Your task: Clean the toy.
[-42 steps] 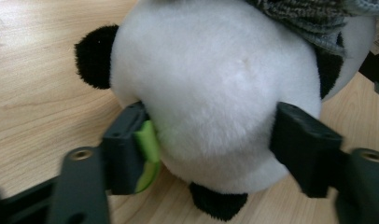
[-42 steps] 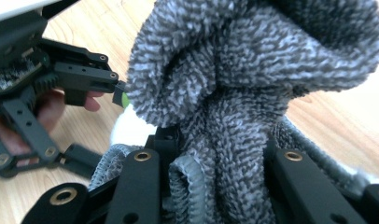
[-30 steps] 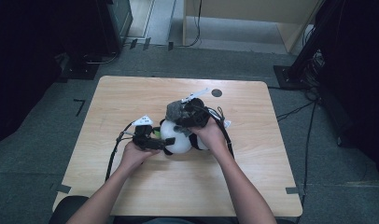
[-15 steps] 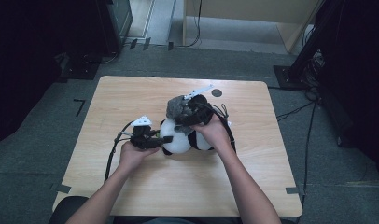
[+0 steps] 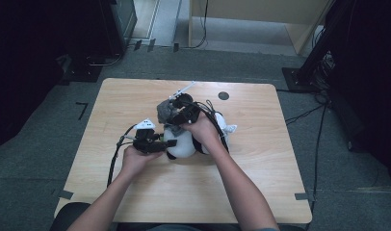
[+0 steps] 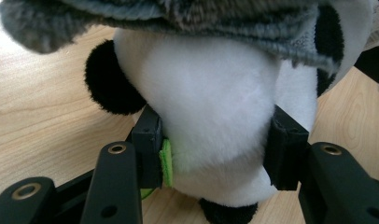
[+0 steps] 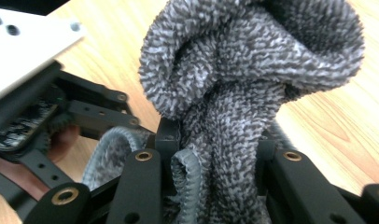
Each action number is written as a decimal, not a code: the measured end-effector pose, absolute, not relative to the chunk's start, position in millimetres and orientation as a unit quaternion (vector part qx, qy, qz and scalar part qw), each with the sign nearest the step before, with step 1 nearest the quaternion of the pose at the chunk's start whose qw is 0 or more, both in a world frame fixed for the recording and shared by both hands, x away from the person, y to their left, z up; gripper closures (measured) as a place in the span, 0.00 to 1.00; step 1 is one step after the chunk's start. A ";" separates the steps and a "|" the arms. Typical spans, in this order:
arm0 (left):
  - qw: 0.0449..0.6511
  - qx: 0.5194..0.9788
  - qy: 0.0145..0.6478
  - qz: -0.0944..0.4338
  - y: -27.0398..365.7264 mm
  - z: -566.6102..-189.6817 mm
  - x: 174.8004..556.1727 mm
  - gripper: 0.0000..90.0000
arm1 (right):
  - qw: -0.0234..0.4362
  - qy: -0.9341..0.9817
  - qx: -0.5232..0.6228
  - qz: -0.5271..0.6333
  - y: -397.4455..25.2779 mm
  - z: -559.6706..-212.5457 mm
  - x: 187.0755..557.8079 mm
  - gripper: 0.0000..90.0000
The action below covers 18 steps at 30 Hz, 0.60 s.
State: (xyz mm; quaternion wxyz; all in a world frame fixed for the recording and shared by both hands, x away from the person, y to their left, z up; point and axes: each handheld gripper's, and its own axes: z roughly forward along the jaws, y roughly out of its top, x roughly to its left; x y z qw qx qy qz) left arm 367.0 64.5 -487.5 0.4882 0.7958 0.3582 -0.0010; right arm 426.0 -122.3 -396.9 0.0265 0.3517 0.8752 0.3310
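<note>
A black and white panda plush (image 5: 184, 142) lies in the middle of the wooden table (image 5: 136, 96). My left gripper (image 5: 165, 143) is shut on the panda plush (image 6: 211, 116), its jaws pressing the white body from both sides beside a green tag (image 6: 166, 161). A grey fuzzy cloth (image 5: 164, 111) hangs bunched over the panda's top. My right gripper (image 5: 181, 115) is shut on this grey cloth (image 7: 243, 88), which bulges above its jaws. The same grey cloth (image 6: 178, 18) drapes over the plush in the left gripper view.
A dark round hole (image 5: 224, 95) marks the table's far right part. Black cables (image 5: 114, 161) trail from the grippers across the tabletop. The other gripper's black frame and white plate (image 7: 33, 42) sit to the left in the right gripper view.
The right gripper has carried the grey cloth slightly left and nearer, over the panda. The left gripper has stayed clamped on the plush.
</note>
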 end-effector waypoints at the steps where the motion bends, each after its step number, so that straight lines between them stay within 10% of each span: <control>1: 0.489 0.794 0.360 -0.002 64.3 -487.5 367.0 0.55 | 0.025 0.874 0.356 0.329 -125.7 -396.9 428.3 0.74; 18: 0.489 0.791 0.366 -0.013 65.9 -486.3 368.9 0.56 | 0.058 0.825 0.474 0.303 -222.1 -401.5 463.4 0.75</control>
